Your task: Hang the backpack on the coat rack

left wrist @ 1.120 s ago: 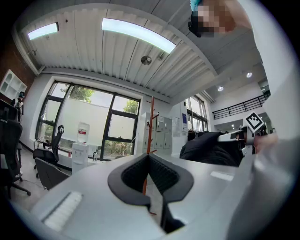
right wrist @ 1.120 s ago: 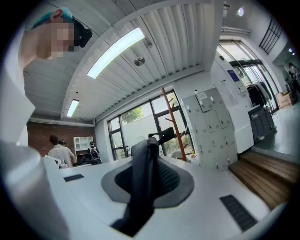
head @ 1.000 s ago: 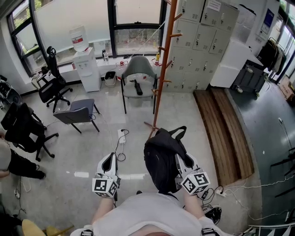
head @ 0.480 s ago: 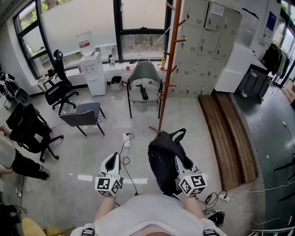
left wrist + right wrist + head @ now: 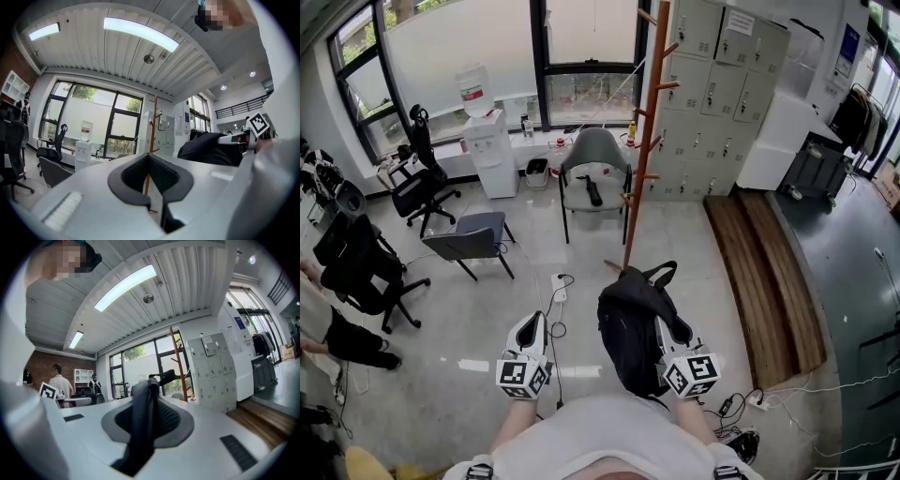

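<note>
- Jaws of the right gripper (image 5: 675,330) stand closed on a black strap (image 5: 144,420). The strap runs up between the ribbed pads and sticks out past their tips.
- That strap belongs to the black backpack (image 5: 628,323). In the head view the backpack hangs against the gripper's 9 o'clock side, clear of the floor, with a top loop (image 5: 659,274) poking out at 1 o'clock.
- Jaws of the left gripper (image 5: 150,157) stand only a thin slit apart, with nothing between the pads. A sliver of the orange pole shows through the slit.
- The left gripper sits at 9 o'clock from the backpack, just beside it and not touching, level with the right one. Both marker cubes face the head camera.
- The orange coat rack (image 5: 642,150) stands at 12 o'clock from the backpack, well apart from it. It is upright, its pegs are bare, and its foot sits on the grey floor.
- A grey chair (image 5: 595,155) stands at 10 o'clock from the rack's foot, just beside the pole, with a dark item on its seat.
- A white power strip (image 5: 556,284) and its cable lie on the floor at 11 o'clock from the left gripper.
- A water dispenser (image 5: 492,150) stands under the window at 10 o'clock.
- Grey lockers (image 5: 712,94) line the wall at 1 o'clock, beyond the rack.
- A wooden platform (image 5: 759,262) runs along the floor at 2 o'clock.
- Dark office chairs (image 5: 361,267) stand at 9 o'clock. A seated person (image 5: 319,328) is cut off by the left edge.
</note>
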A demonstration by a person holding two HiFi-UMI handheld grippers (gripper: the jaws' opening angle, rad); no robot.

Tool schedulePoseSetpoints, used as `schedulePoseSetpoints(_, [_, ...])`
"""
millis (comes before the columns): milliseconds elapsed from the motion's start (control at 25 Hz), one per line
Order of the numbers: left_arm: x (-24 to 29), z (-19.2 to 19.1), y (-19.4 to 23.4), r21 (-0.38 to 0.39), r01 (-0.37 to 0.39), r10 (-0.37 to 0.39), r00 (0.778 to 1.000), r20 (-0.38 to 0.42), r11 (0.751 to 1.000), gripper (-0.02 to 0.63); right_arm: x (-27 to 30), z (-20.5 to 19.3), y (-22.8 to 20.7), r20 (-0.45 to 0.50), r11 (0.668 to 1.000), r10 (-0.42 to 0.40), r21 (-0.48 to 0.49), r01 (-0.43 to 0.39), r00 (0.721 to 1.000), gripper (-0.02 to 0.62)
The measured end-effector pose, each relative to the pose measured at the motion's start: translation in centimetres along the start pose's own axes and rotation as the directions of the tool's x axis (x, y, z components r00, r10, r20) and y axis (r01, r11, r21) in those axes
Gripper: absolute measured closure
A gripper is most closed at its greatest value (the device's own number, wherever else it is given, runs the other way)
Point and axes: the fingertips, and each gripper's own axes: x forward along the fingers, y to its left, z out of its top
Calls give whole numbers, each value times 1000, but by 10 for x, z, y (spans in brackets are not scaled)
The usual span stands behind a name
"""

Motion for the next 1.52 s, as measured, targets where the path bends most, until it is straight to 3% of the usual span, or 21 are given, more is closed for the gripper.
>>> schedulePoseSetpoints(840, [21, -17, 40, -16, -15, 15, 999, -47, 1000, 595, 44, -2, -7, 8, 1000, 6, 5, -6, 1000, 526])
schedulePoseSetpoints(1240, [102, -14, 46, 9, 9, -9, 1000, -26, 1000, 595, 125, -3, -56, -4, 998, 63, 19, -63, 998, 526])
schedulePoseSetpoints(1520, [181, -4, 52, -2, -58, 58, 998, 9, 998, 595, 190, 12, -93, 3, 985, 170, 4, -170, 985, 526])
